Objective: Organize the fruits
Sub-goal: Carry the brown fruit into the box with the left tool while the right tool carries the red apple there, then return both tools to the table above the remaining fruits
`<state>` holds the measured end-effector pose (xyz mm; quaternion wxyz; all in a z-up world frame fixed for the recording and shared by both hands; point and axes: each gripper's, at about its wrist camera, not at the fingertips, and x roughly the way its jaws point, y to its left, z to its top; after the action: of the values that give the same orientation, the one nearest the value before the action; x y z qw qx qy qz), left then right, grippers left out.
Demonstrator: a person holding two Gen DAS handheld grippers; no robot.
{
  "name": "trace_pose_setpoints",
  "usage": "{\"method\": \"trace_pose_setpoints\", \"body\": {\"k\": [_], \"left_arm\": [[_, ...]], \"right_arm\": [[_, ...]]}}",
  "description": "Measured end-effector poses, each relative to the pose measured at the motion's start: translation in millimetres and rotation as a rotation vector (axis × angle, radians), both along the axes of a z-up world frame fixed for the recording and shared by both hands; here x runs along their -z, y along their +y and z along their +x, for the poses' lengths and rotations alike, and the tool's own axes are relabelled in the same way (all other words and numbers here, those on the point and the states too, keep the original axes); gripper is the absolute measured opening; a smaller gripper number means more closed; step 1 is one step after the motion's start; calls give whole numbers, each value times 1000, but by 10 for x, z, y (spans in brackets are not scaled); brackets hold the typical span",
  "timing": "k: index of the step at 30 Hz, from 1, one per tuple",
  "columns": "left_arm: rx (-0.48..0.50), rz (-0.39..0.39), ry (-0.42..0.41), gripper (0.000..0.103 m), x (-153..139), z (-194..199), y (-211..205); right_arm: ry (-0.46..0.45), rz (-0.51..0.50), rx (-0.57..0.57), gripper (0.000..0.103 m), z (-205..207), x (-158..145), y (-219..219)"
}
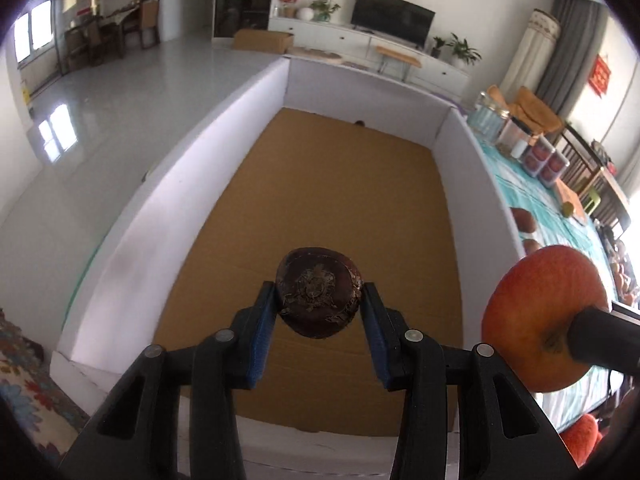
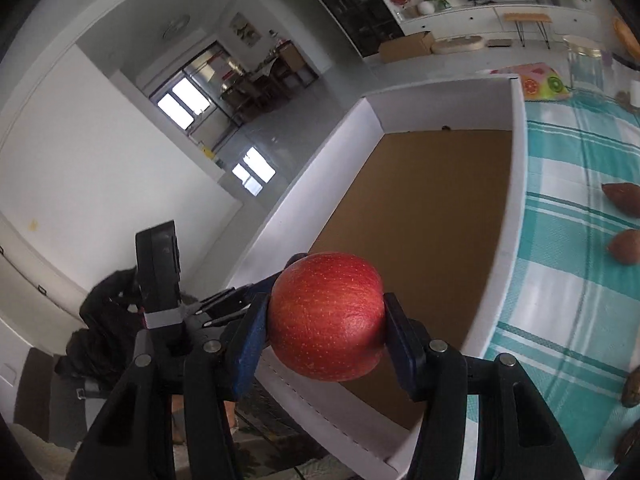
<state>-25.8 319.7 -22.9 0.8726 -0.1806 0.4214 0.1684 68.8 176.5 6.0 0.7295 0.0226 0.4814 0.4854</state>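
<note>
My left gripper [image 1: 319, 304] is shut on a dark brown round fruit [image 1: 319, 294] and holds it above the brown floor of a white-walled box [image 1: 256, 96]. My right gripper [image 2: 326, 318] is shut on a red apple [image 2: 326, 316] and holds it over the near corner of the same box [image 2: 518, 152]. The apple also shows at the right of the left wrist view [image 1: 540, 320], just outside the box's right wall. The left gripper's body shows at the left of the right wrist view [image 2: 158, 276].
A teal striped cloth [image 2: 568, 280] covers the table right of the box, with several brown fruits [image 2: 624, 246] on it. Clear containers of red fruit [image 1: 546, 158] and jars stand farther back. A fruit-print cushion [image 2: 540, 82] lies beyond the box.
</note>
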Motion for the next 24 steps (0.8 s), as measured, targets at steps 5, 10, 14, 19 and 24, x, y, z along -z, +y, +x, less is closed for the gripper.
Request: {"method": "trace_pose_setpoints", "body": {"k": [5,10,14,19,24], "left_arm": [[-37,10,33,44,118,-43,109],[-37,-9,47,47,195,-69,166],[-18,-26,0,75,144,-94,144],[-8,-26,-70,81,-21,-71,-5],[106,-61,-130,82,-173,92,-461]], "right_arm": [[-7,-86,-31,55,-49,389,332],[-16,-83,-10,57,-33,531,416],[-58,-41,15,67,79,347,274],[-141,4,112,82,101,106,-252],[-264,-49,289,97,84,98,-1088]]}}
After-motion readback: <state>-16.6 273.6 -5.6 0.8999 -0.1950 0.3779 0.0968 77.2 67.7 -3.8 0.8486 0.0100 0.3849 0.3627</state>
